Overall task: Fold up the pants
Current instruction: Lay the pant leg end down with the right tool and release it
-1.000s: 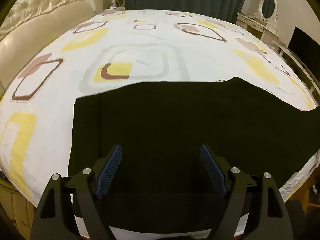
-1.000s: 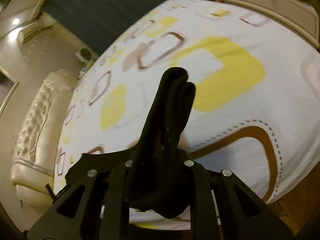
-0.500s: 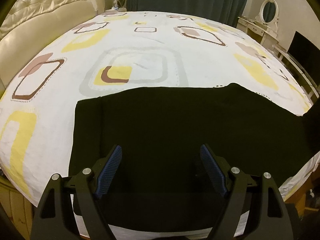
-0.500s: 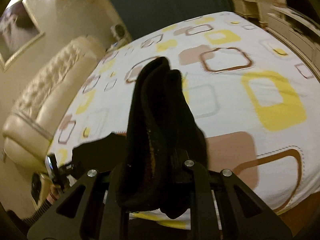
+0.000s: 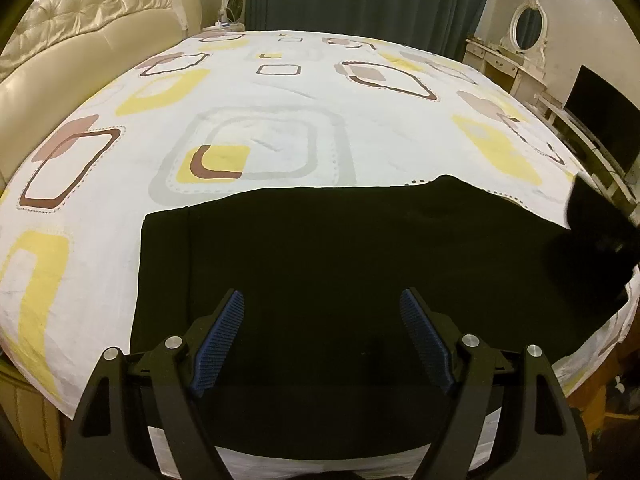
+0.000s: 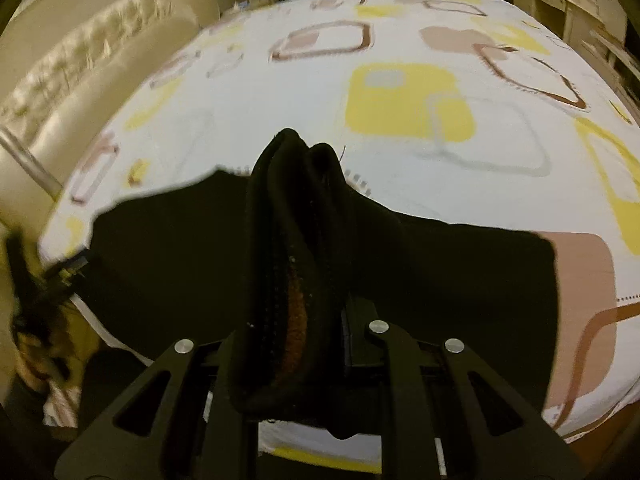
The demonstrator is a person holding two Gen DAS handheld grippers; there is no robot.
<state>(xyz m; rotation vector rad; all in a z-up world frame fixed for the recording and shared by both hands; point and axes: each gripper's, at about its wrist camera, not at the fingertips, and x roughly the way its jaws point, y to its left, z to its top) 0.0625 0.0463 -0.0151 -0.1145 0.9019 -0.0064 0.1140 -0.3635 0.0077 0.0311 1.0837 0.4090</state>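
The black, soft knit pants (image 5: 340, 264) lay spread flat on the white bedsheet printed with yellow and brown squares (image 5: 260, 120), directly under and ahead of the left tongs (image 5: 322, 332), with one end carried up in the right tongs (image 6: 308, 280). Judging by how the lifted part slumped into thick, rounded folds, the cloth was light and limp, with no stiffness to hold a shape; it would drape and drag rather than slide cleanly, and a loose layer could slip out of a shallow pinch. The safest hold looked to be at a hem or corner, biting through every layer at once, as the right tongs did.

The left tongs stood wide, blue ribbed pads (image 5: 218, 340) well apart, above the flat fabric; they gripped nothing, and whether the tips brushed the cloth could not be told. The right tongs were squeezed narrow on a bunched fold of the pants, which rose between the jaws and hid the pads. Beyond that bunch, the rest of the garment lay dark across the sheet.
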